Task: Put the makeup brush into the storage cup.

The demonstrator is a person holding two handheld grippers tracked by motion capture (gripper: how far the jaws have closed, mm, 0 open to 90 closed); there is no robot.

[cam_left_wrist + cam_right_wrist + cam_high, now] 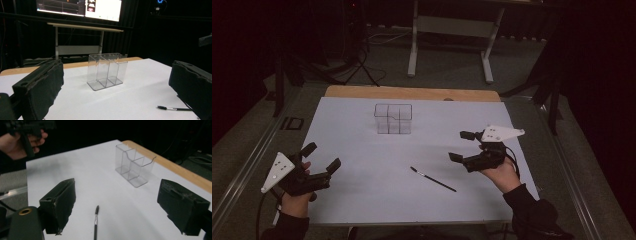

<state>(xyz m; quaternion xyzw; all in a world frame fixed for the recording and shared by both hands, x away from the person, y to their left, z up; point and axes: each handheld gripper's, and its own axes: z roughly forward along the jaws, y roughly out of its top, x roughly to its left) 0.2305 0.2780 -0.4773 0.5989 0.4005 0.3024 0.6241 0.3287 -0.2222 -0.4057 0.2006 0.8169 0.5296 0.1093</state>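
1. A white sheet covers the surface [362, 200], with a strip of light wood showing along its far edge. The room around it is dark.
2. A clear plastic organizer [393, 119] stands upright on the far middle part of the sheet. Thin walls split it into several open-topped compartments, and they look empty.
3. A thin dark brush [432, 179] lies flat on the sheet, nearer the person and right of centre. Its tip points toward the far left and its handle runs toward the near right. It is well apart from the organizer.
4. The left gripper [323, 156] is held in the person's left hand [297, 200] at the near left corner of the sheet. Its two black jaws are spread wide with nothing between them. A grey three-cornered plate sits on top of it.
5. In the left gripper view, the organizer [107, 70] stands between the two wide-apart jaws, farther off, and the brush [174, 108] lies low at the right.
6. The right gripper [462, 145] is held in the person's right hand [501, 173] at the right side of the sheet, just beyond the brush's handle end. Its jaws are also wide apart and hold nothing.
7. In the right gripper view, the brush [96, 223] lies on the sheet between the jaws, touching neither. The organizer [132, 165] stands farther off.
8. Beyond the surface stand a white-legged desk [451, 30] and a lit screen [80, 8].
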